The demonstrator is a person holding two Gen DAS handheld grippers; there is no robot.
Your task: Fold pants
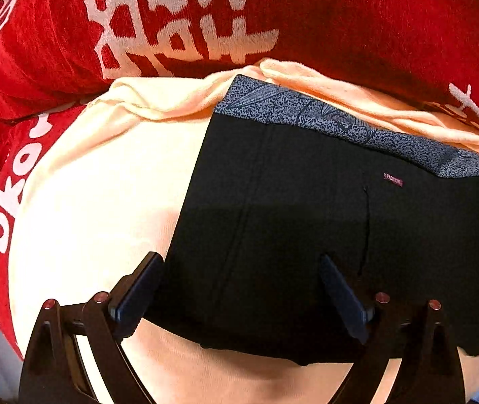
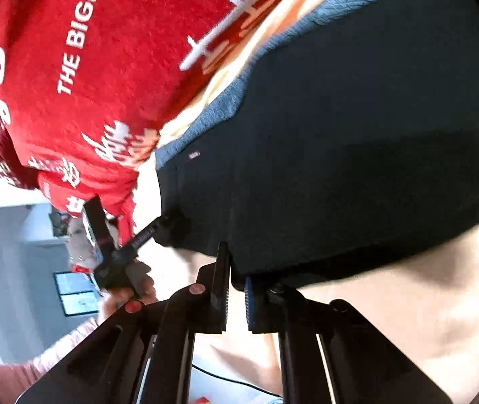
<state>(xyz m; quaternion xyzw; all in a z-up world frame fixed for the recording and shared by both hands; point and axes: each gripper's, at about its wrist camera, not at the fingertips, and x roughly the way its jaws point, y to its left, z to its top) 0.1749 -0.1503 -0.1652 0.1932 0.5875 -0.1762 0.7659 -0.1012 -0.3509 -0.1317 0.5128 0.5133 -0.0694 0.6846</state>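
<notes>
Black pants (image 1: pixel 289 219) with a blue-grey patterned waistband (image 1: pixel 340 124) lie folded flat on a cream sheet (image 1: pixel 98 185). My left gripper (image 1: pixel 239 259) stands wide open over the pants' near left part. One finger sits at the cloth's left edge and the other over the black fabric, and neither pinches anything. In the right wrist view my right gripper (image 2: pixel 236 277) is shut on the near edge of the pants (image 2: pixel 357 118), where a dark corner of cloth runs down between its pads. A hand (image 2: pixel 128 286) holds the left gripper (image 2: pixel 172 227) at the pants' edge further left.
A red blanket (image 1: pixel 54 33) with white lettering is bunched along the far side of the sheet, also seen in the right wrist view (image 2: pixel 88 67). Bare cream sheet (image 2: pixel 390 286) lies in front of the pants. A grey room wall (image 2: pixel 10 252) shows beyond the bed's edge.
</notes>
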